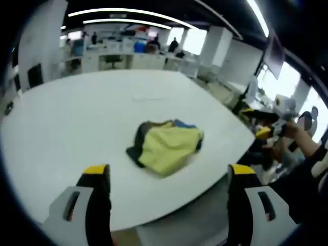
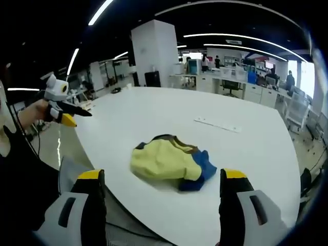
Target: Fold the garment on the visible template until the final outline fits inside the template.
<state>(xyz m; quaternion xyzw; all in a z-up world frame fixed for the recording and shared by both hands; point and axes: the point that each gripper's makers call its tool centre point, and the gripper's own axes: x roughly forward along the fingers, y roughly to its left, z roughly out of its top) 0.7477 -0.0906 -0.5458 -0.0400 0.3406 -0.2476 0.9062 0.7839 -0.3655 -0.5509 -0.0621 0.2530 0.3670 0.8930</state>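
Note:
A crumpled garment [image 1: 166,147], yellow with dark and blue parts, lies bunched on the white table [image 1: 77,123] near its front edge. My left gripper [image 1: 170,171] hovers short of it, jaws wide apart and holding nothing. In the right gripper view the same garment [image 2: 169,161] lies ahead of my right gripper [image 2: 162,177], which is also open and empty, just off the table's [image 2: 154,113] edge. Each gripper is apart from the cloth. A hand holds the right gripper [image 1: 267,130] at the table's right side, and the left gripper [image 2: 69,117] appears at the far left.
A thin pale strip [image 2: 218,124] lies flat on the table beyond the garment, also seen as a faint strip [image 1: 154,96]. Office desks, chairs and people [image 1: 154,48] stand far behind. A white pillar [image 2: 156,54] rises past the table.

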